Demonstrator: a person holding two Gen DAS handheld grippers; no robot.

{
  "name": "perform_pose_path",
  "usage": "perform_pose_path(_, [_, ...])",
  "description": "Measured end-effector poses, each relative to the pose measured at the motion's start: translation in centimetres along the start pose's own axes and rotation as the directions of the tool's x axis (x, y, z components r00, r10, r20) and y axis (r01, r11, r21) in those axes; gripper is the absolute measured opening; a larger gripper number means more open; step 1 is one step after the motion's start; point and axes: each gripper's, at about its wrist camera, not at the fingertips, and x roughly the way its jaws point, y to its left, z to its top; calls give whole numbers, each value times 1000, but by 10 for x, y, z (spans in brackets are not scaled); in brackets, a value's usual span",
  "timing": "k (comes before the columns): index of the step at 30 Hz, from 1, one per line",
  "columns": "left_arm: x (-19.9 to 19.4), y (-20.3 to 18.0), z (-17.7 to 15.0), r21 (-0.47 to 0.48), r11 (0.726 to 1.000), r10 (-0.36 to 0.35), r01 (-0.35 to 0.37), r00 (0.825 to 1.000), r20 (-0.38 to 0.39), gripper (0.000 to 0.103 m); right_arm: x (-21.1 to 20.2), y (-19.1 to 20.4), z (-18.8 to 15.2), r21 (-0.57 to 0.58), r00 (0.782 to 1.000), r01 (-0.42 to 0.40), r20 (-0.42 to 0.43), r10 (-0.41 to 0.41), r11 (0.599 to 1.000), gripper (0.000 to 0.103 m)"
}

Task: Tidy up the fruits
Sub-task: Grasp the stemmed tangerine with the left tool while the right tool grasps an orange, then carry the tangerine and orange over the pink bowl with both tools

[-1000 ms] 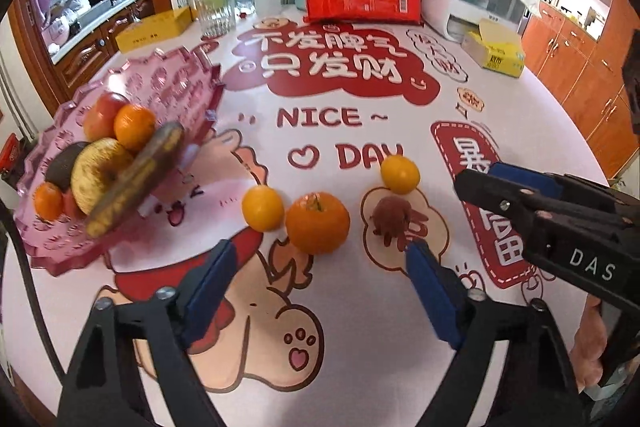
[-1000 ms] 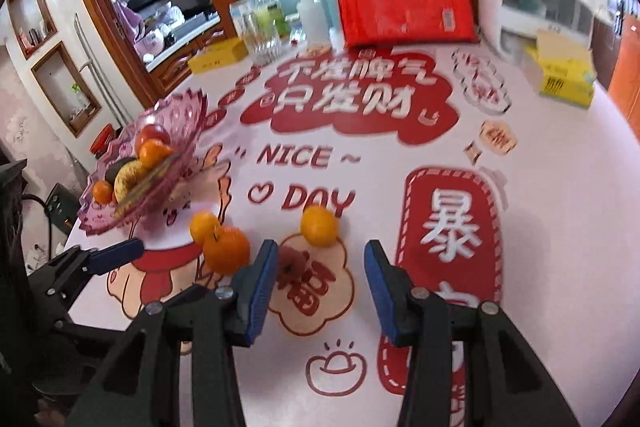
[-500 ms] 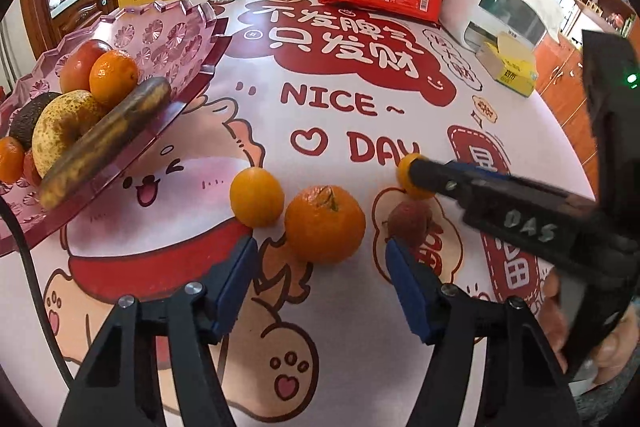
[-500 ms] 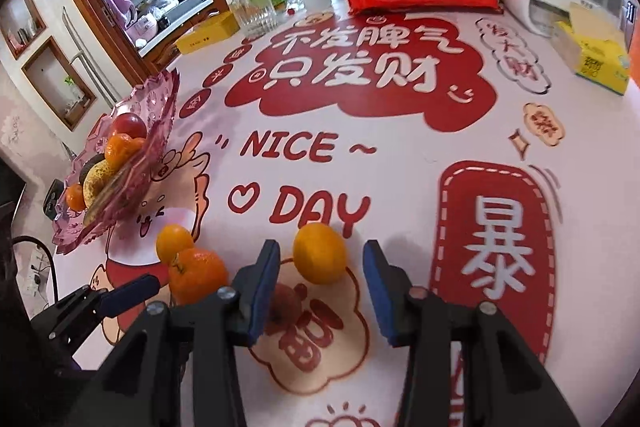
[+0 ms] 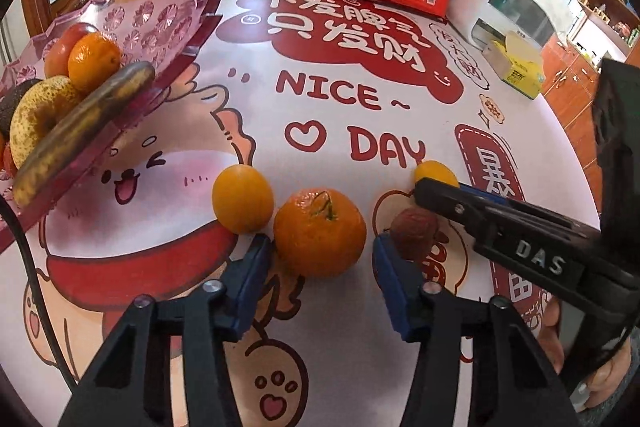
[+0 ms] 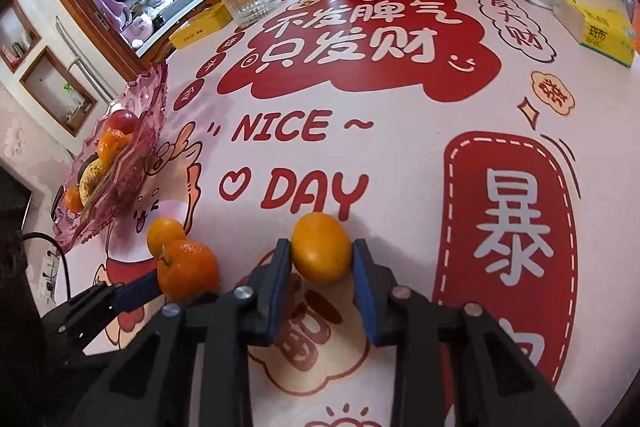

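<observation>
My right gripper [image 6: 318, 259] has its two blue-padded fingers [image 6: 276, 283] on either side of a small yellow-orange citrus fruit [image 6: 322, 247], pads touching or nearly touching its flanks; I cannot tell whether the grip is firm. My left gripper [image 5: 318, 251] stands wide apart, its blue pads [image 5: 250, 279] bracketing a large stemmed orange mandarin [image 5: 320, 231] without touching it.

I count four loose fruits on the pink-and-red printed tablecloth [image 5: 360, 27]: that mandarin, a smaller smooth orange [image 5: 242, 198] just left of it and almost touching, a wrinkled dark-red lychee-like fruit [image 5: 414, 233] beside my left gripper's right pad, and the citrus between the right fingers.

The scalloped pink glass fruit dish [image 5: 160, 15] sits at the table's left edge, holding one dark brown banana [image 5: 84, 121], one speckled yellow pear [image 5: 38, 115], at least two oranges and a red apple.
</observation>
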Motion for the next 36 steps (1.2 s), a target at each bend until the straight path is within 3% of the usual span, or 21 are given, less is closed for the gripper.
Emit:
perform_pose_path(16, [-15,-6,-5,24,999,33,-33,999,7,43,-25,1,-10,11,999,-19,41,19,1000,30])
perform_pose_path(25, [-66,0,-14,45,999,10,-13,997,82,43,-56,23,-21,-20,997,-19,77,20,1000,30])
perform_pose_path(36, [-136,36,-15,40,999,-17,10,987,158,43,-100,68,-35,-81,991,10,135,1,997,30])
